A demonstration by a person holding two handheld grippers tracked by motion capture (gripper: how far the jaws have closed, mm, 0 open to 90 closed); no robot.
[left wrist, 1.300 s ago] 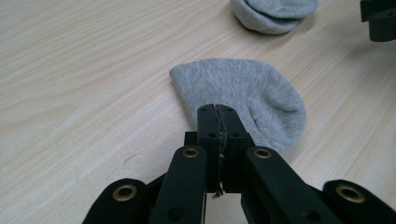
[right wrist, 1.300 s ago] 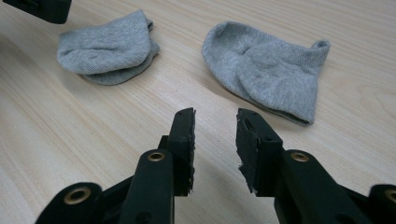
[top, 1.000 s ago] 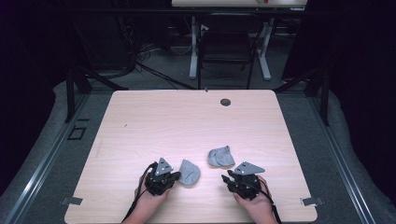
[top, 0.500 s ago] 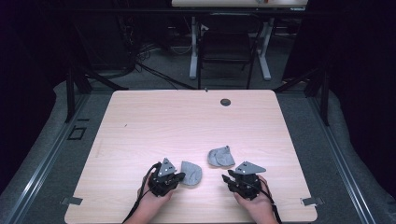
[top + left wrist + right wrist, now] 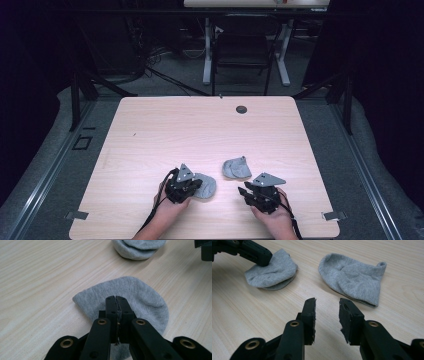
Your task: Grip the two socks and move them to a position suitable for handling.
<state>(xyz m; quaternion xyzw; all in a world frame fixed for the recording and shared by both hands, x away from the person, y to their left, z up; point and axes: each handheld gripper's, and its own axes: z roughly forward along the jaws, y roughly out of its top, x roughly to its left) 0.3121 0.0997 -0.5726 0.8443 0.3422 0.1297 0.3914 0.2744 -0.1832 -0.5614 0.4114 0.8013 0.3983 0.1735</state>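
Two grey ankle socks lie near the front of a light wooden table. The left sock is folded into a flat half-round. My left gripper is shut, its jaws pressed together and its tips lying on that sock's near edge; no fabric shows pinched between them. The right sock lies bunched, its cuff tab sticking up. My right gripper stands open just short of it, nothing between its jaws.
A small dark round grommet sits near the table's far edge. Beyond that edge stand desk legs, a chair frame and cables on the floor. Bare wood stretches across the table's middle and left.
My left gripper has edged slightly to the right onto the folded sock. The right gripper and both socks stay where they were.
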